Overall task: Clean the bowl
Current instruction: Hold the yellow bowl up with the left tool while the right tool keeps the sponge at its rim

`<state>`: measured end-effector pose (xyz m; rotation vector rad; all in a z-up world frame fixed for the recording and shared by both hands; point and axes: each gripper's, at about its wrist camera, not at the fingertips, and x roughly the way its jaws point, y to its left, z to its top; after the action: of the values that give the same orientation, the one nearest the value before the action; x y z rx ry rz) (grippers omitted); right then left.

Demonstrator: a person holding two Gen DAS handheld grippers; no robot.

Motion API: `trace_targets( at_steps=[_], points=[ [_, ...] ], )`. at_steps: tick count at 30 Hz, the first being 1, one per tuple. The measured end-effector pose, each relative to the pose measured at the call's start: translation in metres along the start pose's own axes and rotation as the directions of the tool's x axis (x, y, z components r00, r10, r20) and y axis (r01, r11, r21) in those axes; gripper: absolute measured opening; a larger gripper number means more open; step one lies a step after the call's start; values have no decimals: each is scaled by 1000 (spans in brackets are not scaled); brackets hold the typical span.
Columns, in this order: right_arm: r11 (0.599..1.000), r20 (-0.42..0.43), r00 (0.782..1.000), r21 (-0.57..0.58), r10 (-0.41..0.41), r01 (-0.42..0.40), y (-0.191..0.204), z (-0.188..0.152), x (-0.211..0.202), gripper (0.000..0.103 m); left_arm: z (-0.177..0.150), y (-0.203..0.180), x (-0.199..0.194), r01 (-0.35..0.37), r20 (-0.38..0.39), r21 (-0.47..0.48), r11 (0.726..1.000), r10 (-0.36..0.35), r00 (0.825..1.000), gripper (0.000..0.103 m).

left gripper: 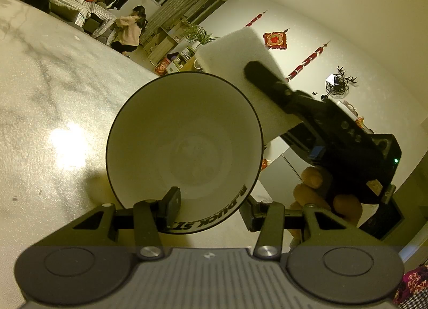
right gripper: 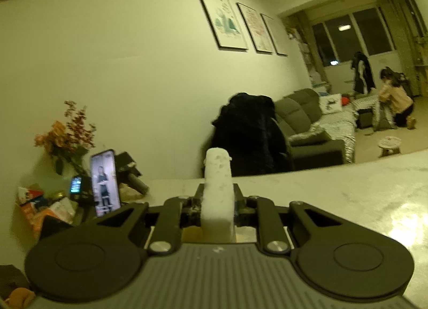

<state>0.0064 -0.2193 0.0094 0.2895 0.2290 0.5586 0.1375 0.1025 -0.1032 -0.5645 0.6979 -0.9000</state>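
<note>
- Tilting on its side, the white ceramic bowl with a thin dark rim (left gripper: pixel 184 138) faces the left wrist camera with its open mouth, so the whole pale inside shows.
- Black printed lettering (left gripper: pixel 214 222) runs along the bowl's outer wall at the lower edge, partly cut off.
- The left tool (left gripper: pixel 211 208) pinches the bowl's lower rim: one black finger (left gripper: pixel 172 206) sits inside the bowl and the other lies outside the wall, so the bowl is lifted off the pale marble-patterned worktop (left gripper: pixel 48 111).
- Just beside the bowl's upper right rim sits a white rectangular foam sponge (left gripper: pixel 240 52); whether it touches the rim cannot be told.
- The right tool (right gripper: pixel 217 198) is pressed together on that sponge, whose narrow edge (right gripper: pixel 217 188) stands upright between its fingers in the right wrist view.
- A hand (left gripper: pixel 318 194) wraps the right tool's black handle below and to the right of the bowl.
- Farther out on the worktop's left end stand a lit smartphone (right gripper: pixel 104 182) propped upright and a bunch of orange and red flowers (right gripper: pixel 67 132).
- Beyond the worktop are a grey sofa (right gripper: pixel 307 124), three framed pictures (right gripper: pixel 240 25) on the wall, and a person in a pink top (right gripper: pixel 396 97) crouching on the floor.
</note>
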Motion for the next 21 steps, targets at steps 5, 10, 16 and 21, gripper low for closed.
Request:
trace_targets(
  at_steps=[5, 10, 16, 21],
  points=[
    [997, 10, 997, -31, 71, -71, 9, 1, -4, 19, 0, 0, -1, 0, 0, 0, 1000, 0, 1000, 49],
    [996, 6, 998, -63, 65, -65, 15, 0, -3, 19, 0, 1, -1, 2, 0, -2, 1000, -2, 1000, 49],
    [999, -4, 1000, -41, 5, -5, 7, 3, 0, 19, -1, 1, -1, 2, 0, -1, 1000, -2, 1000, 49],
    [998, -28, 998, -21, -59, 58, -1, 2, 4, 19, -1, 3, -2, 3, 1, -3, 1000, -3, 1000, 49]
  ],
)
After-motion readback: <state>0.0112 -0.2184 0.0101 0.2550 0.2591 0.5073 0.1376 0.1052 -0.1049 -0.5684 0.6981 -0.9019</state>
